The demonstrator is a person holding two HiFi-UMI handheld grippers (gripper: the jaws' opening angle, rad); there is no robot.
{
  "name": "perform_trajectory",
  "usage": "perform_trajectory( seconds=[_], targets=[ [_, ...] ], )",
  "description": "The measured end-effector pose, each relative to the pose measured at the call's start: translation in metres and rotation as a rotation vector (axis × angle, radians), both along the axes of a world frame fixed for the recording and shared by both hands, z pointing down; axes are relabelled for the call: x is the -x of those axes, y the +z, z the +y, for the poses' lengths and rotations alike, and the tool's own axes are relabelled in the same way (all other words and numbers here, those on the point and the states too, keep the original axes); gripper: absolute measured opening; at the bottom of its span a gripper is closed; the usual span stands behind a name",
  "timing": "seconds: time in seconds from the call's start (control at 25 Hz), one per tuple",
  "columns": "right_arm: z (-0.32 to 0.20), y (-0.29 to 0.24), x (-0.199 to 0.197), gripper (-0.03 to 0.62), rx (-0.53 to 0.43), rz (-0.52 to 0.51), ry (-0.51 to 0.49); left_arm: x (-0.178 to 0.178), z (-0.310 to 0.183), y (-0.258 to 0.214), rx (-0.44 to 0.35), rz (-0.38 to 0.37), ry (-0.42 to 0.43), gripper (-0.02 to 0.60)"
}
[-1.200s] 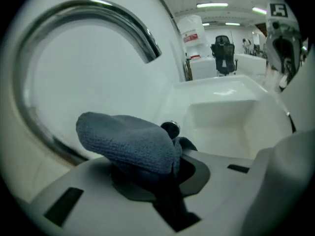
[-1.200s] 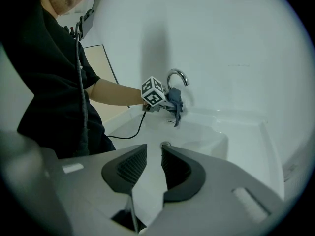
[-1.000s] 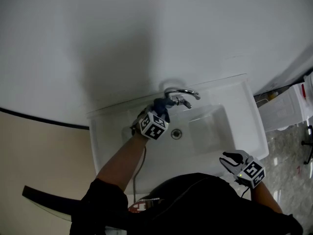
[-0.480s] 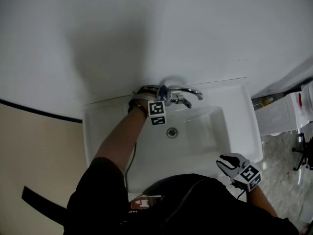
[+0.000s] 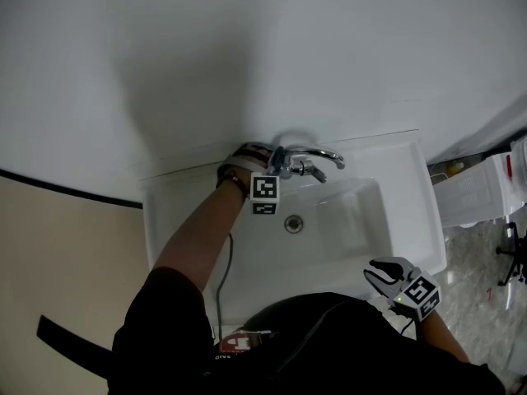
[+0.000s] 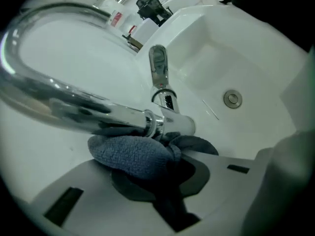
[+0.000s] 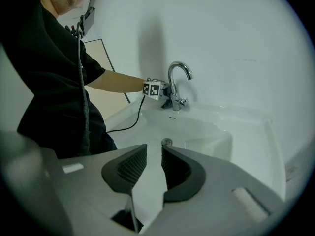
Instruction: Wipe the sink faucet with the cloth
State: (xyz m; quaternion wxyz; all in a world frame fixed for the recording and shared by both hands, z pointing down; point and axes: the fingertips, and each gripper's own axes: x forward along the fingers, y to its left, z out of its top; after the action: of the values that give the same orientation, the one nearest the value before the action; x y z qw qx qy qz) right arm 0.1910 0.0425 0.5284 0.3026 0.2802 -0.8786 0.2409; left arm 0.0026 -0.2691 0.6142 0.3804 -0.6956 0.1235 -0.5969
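Left tool (image 5: 270, 171) gripping bunched blue-grey terry cloth (image 6: 130, 154), jaws closing on its folds. Cloth pressing against curved chrome faucet (image 6: 74, 107), touching underside of body just below spout joint. Faucet standing at back rim of white ceramic sink (image 5: 395, 188); round metal drain (image 5: 294, 224) lying in front of faucet. Right tool (image 7: 153, 154) hovering well apart from faucet, over sink's front edge, jaws standing narrowly apart, holding nothing.

The person wears a black short-sleeved top (image 5: 329, 344). The left tool (image 5: 274, 166) and right tool (image 5: 382, 268) are grey with dark ribbed pads (image 7: 132, 166), each bearing a cube (image 5: 264, 196) of black-and-white square markers. A thin black cable (image 5: 224, 262) runs beside the left forearm.
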Motion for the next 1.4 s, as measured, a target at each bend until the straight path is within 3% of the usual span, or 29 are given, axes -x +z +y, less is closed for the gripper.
perform_trajectory(
  seconds=[0.2, 0.36, 0.56, 0.68, 0.84, 0.96, 1.16, 1.24, 1.4],
  targets=[
    [-0.002, -0.006, 0.003, 0.092, -0.015, 0.0, -0.002, 0.006, 0.007, 0.009, 0.037, -0.009, -0.081, 0.061],
    [-0.005, -0.01, -0.004, 0.092, -0.026, -0.003, 0.004, 0.009, 0.026, -0.011, 0.088, 0.083, -0.17, 0.061],
    [-0.003, -0.006, 0.003, 0.092, -0.017, -0.009, -0.003, 0.008, 0.015, 0.022, 0.113, 0.074, -0.308, 0.061],
    [-0.003, -0.011, 0.006, 0.092, -0.031, -0.011, -0.008, 0.011, 0.02, 0.025, 0.15, 0.08, -0.349, 0.061],
    [-0.004, -0.016, 0.0, 0.092, -0.048, -0.018, 0.008, 0.008, 0.044, 0.004, 0.207, 0.155, -0.363, 0.061],
    [-0.004, -0.011, -0.003, 0.092, -0.039, -0.018, 0.018, 0.001, 0.035, 0.014, 0.194, 0.118, -0.377, 0.061],
    [0.005, -0.004, 0.005, 0.092, -0.028, -0.01, -0.013, 0.009, 0.026, 0.051, 0.236, 0.08, -0.525, 0.061],
    [0.008, -0.007, 0.001, 0.092, -0.033, -0.012, 0.002, 0.007, 0.036, 0.042, 0.302, 0.138, -0.562, 0.061],
    [0.005, -0.007, -0.016, 0.092, -0.031, -0.009, 0.037, -0.013, 0.055, 0.016, 0.504, 0.346, -0.657, 0.061]
  ],
)
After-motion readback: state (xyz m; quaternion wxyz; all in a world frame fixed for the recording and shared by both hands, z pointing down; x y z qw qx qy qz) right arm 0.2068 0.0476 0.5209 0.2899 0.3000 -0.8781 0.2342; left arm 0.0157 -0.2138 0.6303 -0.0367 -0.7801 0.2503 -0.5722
